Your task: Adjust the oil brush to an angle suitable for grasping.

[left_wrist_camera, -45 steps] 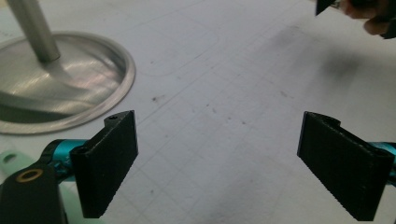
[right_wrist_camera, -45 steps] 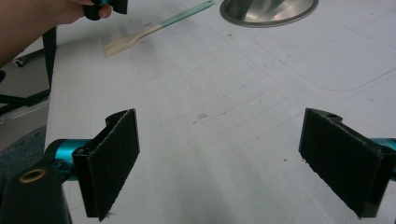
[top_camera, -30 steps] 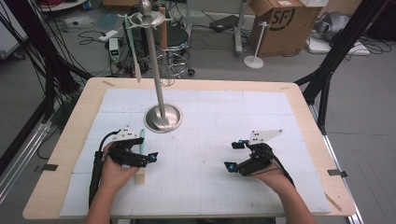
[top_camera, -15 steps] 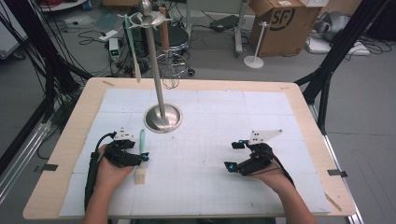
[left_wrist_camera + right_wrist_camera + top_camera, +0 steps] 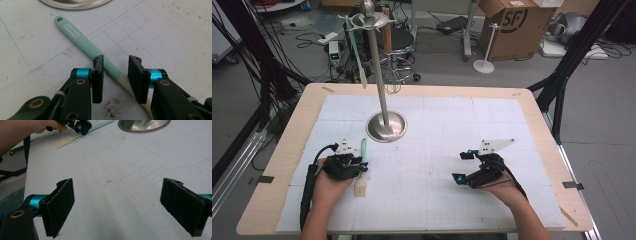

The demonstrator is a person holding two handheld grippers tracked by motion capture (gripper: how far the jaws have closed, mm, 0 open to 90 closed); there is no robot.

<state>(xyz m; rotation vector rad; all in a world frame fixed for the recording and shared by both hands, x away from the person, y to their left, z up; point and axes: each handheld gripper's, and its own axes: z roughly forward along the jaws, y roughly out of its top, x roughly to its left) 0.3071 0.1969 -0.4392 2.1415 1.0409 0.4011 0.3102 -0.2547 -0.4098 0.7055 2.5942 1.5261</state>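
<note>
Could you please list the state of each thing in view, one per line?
Green-handled utensil: flat on the table, handle between the jaws.
Left hand-held gripper: jaws just closing around the handle, pads not yet pressing.
Right hand-held gripper: open, nothing between the jaws.
Stand: upright, one utensil hanging from its top.
Hanging utensil: hung, pointing down.

I see the stand's base (image 5: pixel 386 126) on the table (image 5: pixel 532 100) at about 11 o'clock from centre. The spatula (image 5: pixel 361 170) lies at 7 o'clock from that base, between the left gripper's (image 5: pixel 360 166) jaws. My right gripper (image 5: pixel 462 166) sits at 3 o'clock, well apart.
</note>
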